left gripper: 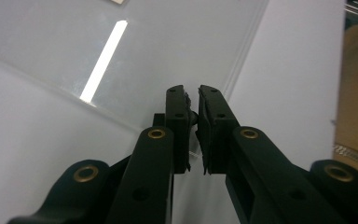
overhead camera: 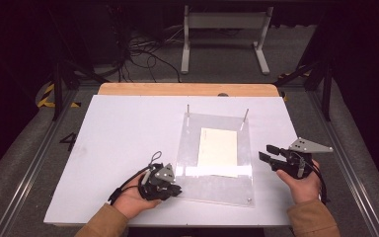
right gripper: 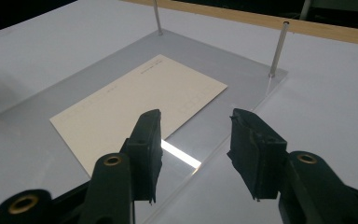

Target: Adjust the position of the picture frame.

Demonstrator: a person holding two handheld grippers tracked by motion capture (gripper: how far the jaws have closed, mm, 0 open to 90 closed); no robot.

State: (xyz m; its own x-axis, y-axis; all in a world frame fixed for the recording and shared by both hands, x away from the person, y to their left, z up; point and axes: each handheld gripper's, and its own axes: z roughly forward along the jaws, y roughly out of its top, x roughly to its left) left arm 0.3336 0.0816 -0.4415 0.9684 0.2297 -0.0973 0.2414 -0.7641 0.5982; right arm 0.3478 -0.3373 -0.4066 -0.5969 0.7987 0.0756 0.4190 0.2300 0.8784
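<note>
White table [overhead camera: 123, 148], clear acrylic plate [overhead camera: 217, 185]

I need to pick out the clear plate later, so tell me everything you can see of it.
The clear plate looks like a see-through plastic sheet, rectangular, lying flat on the white table. Two thin metal posts stand upright at its far corners, and a small screw sits at a near corner. A cream card lies in its middle; a light strip reflects off it. The left gripper is at its near left edge, jaws nearly together; contact is unclear.

Card [overhead camera: 218, 146] on clear plate [overhead camera: 217, 187], between left gripper [overhead camera: 173, 189] and right gripper [overhead camera: 267, 152]
</note>
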